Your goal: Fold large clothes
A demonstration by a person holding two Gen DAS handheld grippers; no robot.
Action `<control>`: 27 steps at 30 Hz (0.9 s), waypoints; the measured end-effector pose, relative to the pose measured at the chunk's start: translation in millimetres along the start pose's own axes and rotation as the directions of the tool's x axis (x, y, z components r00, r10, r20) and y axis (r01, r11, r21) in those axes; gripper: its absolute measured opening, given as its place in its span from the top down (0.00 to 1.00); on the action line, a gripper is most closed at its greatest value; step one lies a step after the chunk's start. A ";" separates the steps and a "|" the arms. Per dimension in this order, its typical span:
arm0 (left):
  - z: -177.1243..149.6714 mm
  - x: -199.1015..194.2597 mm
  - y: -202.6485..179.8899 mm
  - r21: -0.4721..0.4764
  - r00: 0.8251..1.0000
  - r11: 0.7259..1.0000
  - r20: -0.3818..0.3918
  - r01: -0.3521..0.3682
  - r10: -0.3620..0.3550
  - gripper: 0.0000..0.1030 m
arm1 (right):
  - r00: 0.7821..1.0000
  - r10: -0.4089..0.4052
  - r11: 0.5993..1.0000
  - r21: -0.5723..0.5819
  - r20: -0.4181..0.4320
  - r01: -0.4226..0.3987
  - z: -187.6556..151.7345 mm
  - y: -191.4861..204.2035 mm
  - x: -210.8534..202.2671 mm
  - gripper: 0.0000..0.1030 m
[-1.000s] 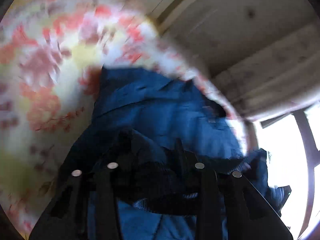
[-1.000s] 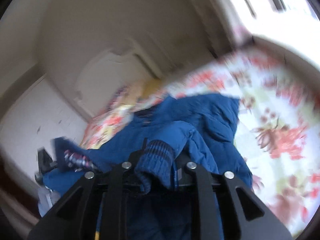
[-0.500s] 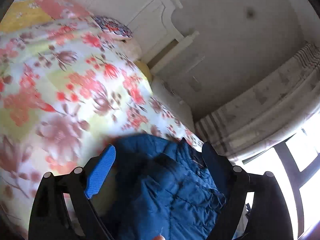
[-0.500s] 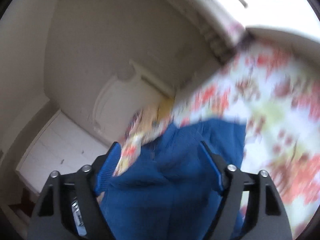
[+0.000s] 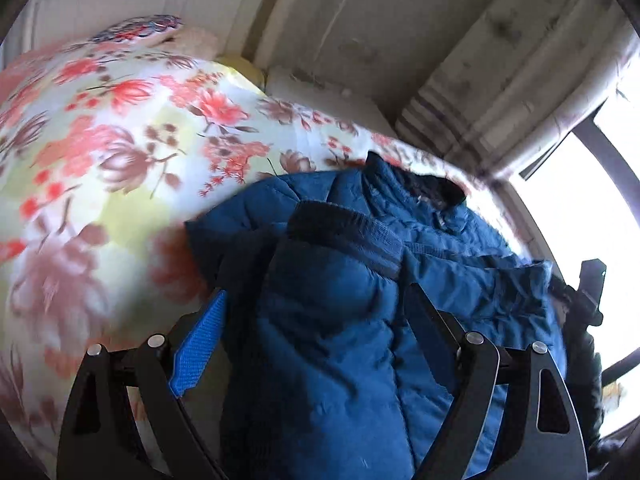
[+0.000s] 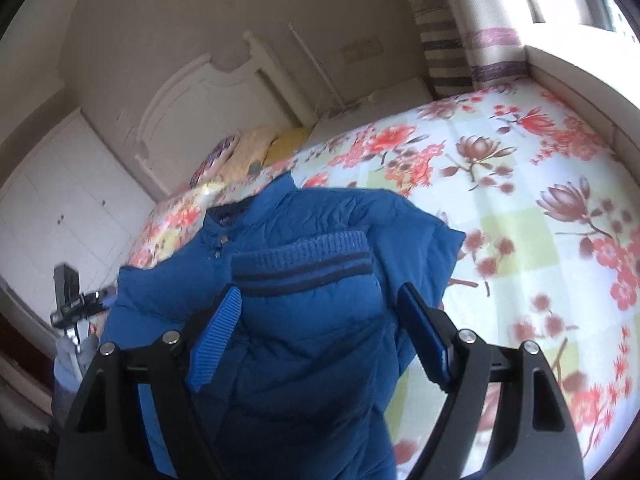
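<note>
Your two wrist cameras are looking down, close over the jacket (image 5: 340, 320) (image 6: 304, 320) between each pair of jaws, both sharing the bed (image 5: 100, 140) (image 6: 520, 200) beyond.

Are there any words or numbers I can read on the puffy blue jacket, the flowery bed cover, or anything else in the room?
No readable text in either view.
Puffy blue quilted jacket: no label or logo shows; the small studs near its collar carry no legible marks.
Flowery red and green bed cover: flowers only, no words.
Pale plate on the wall: too small and blurred to tell.
Black device on a stand: no markings can be made out.
</note>
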State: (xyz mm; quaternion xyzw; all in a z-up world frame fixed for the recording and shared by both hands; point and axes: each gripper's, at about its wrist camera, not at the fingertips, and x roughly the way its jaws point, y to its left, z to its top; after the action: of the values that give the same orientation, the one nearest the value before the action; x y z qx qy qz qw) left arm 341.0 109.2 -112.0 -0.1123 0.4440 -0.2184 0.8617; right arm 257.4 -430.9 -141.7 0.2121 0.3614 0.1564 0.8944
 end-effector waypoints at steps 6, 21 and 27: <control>14.7 20.0 -6.1 0.088 0.999 0.996 -0.045 0.010 -0.006 0.22 | 0.999 0.047 0.998 -0.033 -0.013 -0.047 1.4 -6.0 10.4 0.27; 59.8 -76.1 -47.2 0.033 0.971 0.999 0.237 -0.004 -0.004 0.76 | 0.973 -0.055 0.968 -0.227 0.225 0.107 38.7 86.6 -74.1 0.80; 79.1 47.6 -7.8 -0.068 0.984 0.982 -0.006 -0.175 0.175 0.76 | 0.986 -0.159 0.987 -0.015 0.046 0.159 68.8 34.8 20.9 0.80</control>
State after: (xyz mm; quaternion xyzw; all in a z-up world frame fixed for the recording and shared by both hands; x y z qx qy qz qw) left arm 427.5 79.7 -97.2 -0.1022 0.4596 -0.1263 0.8731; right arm 316.5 -410.2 -92.0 0.1775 0.3555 0.0833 0.9139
